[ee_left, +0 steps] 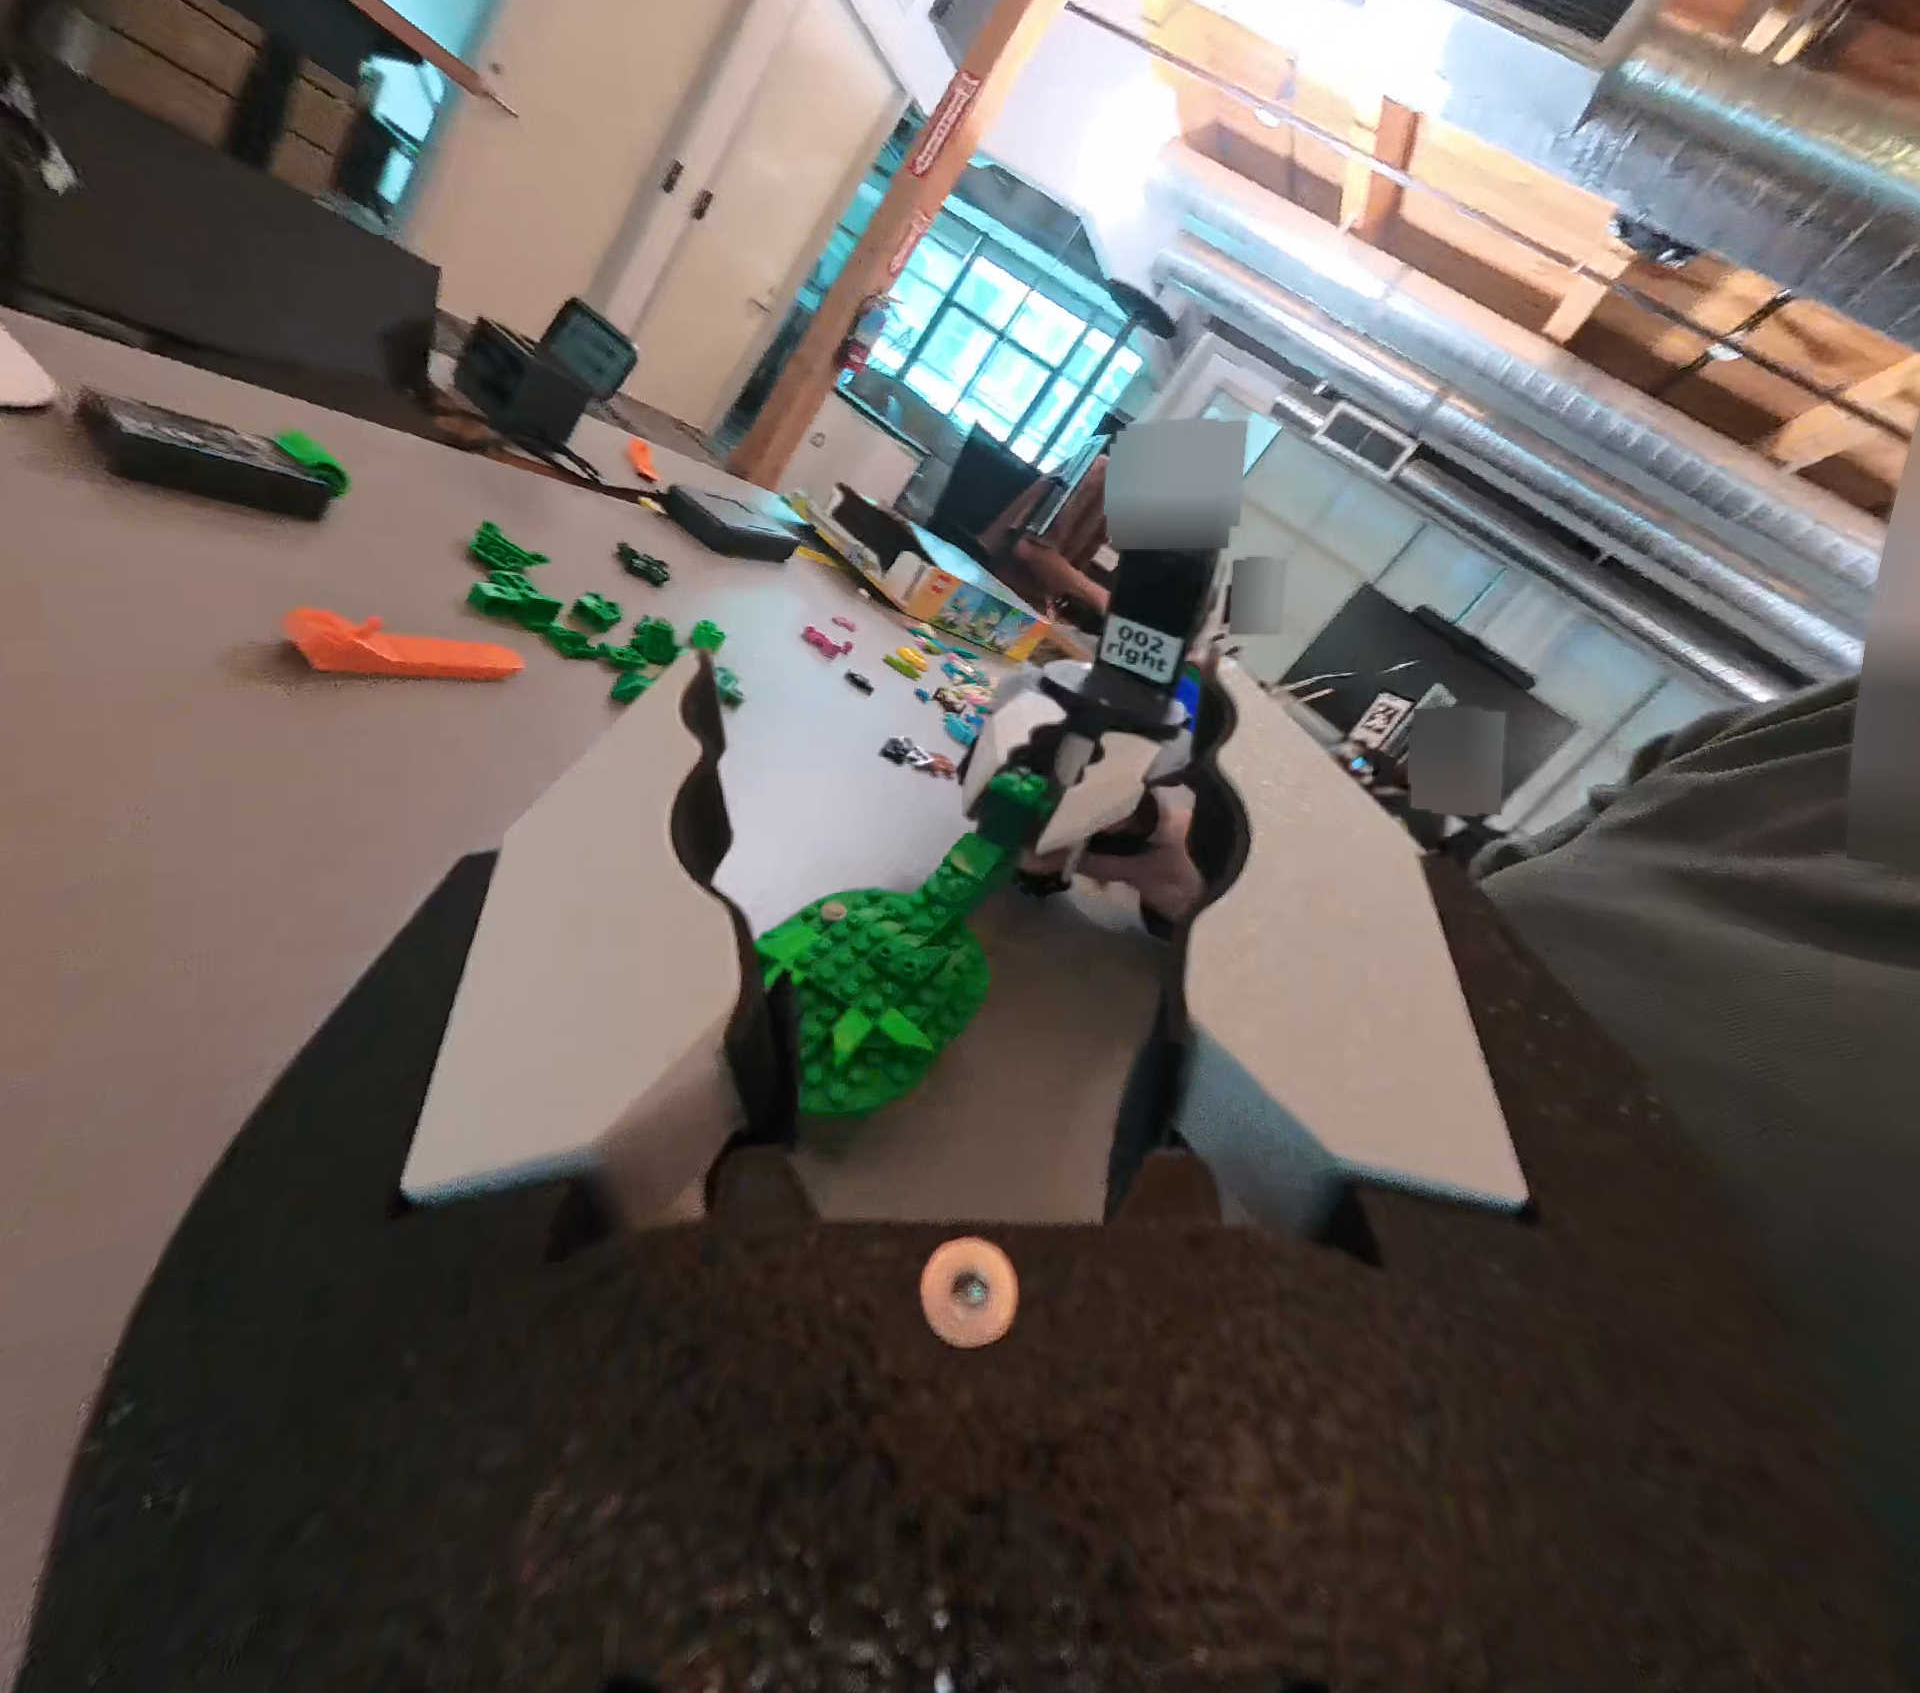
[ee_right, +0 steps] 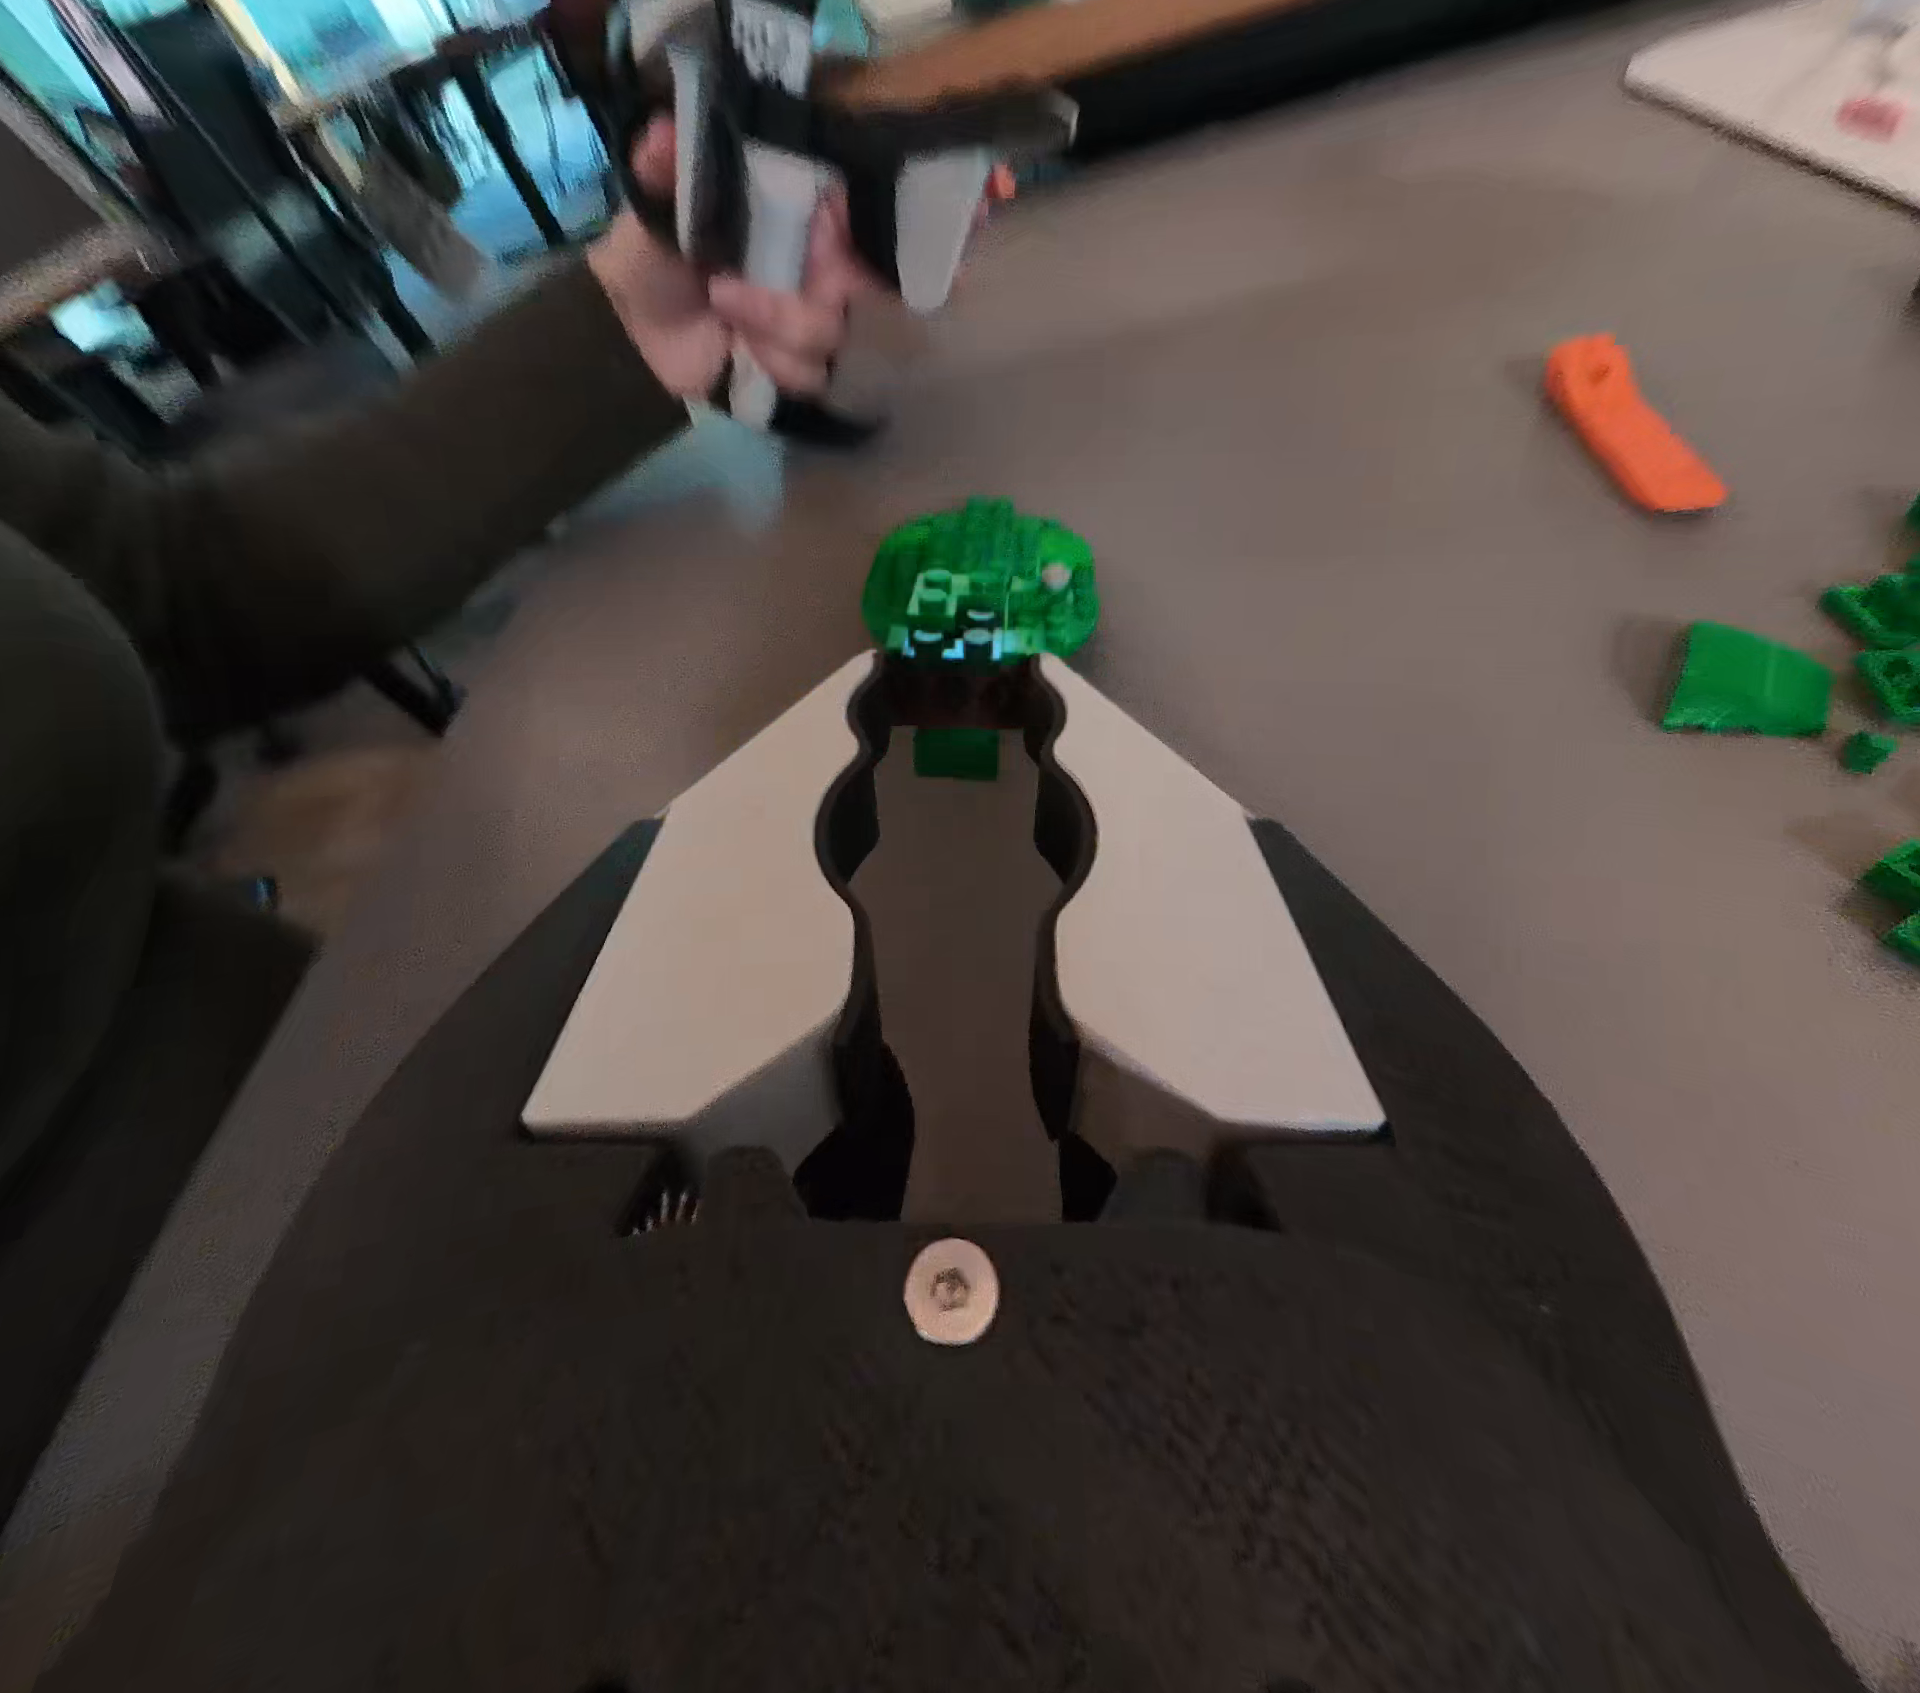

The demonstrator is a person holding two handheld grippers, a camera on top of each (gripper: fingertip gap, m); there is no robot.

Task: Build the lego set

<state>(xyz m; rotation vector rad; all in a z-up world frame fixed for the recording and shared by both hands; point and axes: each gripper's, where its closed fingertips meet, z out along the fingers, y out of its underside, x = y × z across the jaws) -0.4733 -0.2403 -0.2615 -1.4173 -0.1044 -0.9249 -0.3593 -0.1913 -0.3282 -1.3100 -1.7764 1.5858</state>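
Lego build, grey table, workshop

A big grey table fills the room. At 12 o'clock a bright window glows. Shiny pipes and wood beams run overhead.

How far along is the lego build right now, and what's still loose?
Done: a round green base with leaf pieces and a green stem.

In hand: the right gripper is shut on the stem's end; the left gripper is open around the base.

Left: loose green pieces, colourful small pieces and the orange brick separator still lie on the table.
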